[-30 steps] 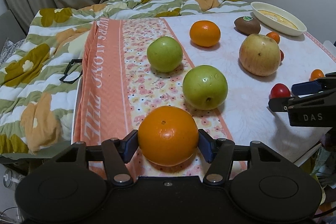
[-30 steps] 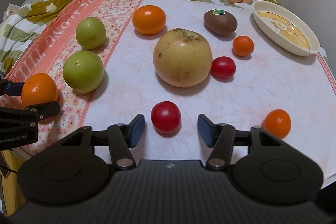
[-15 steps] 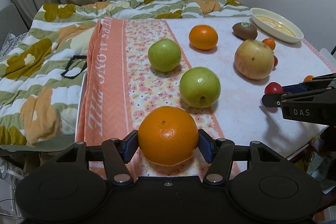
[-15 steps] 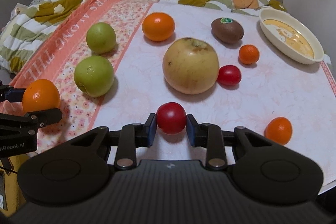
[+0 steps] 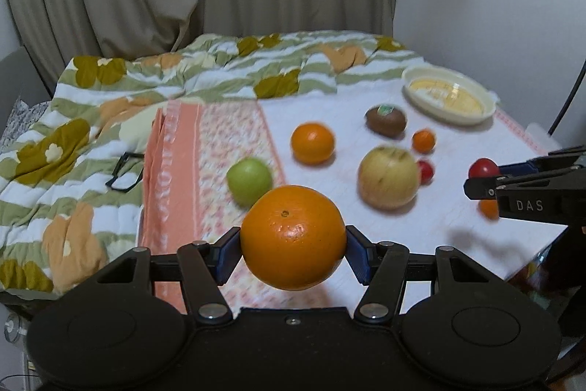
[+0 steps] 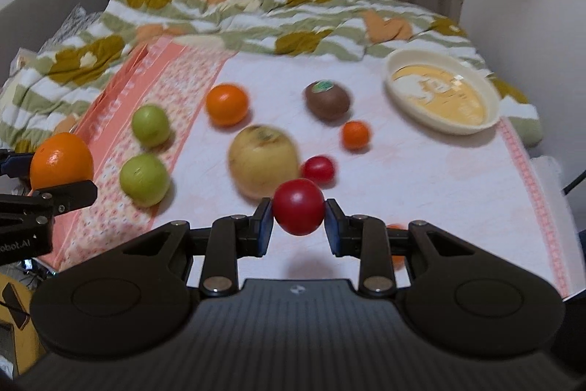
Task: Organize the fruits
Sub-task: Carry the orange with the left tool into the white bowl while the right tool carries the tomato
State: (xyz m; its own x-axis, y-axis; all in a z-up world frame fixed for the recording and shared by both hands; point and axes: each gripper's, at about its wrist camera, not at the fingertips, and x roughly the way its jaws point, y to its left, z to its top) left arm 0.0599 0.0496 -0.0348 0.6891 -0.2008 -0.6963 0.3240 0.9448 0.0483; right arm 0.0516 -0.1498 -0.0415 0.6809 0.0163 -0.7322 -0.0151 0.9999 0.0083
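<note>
Orange clamped in left tool; red tomato in right.

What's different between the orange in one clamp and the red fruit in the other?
The large orange is orange with a dimpled skin; the red tomato is red, smooth and glossy. The orange is much the bigger, so the left gripper stands wider around it than the right gripper around the tomato. Both are round, clamped and lifted off the tablecloth.

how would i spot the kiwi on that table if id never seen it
Find the cream oval dish at the far right corner of the table. Just left of it, nearer the middle, lies the kiwi. It is the only brown, fuzzy fruit there, and it has a small green sticker on top.
</note>
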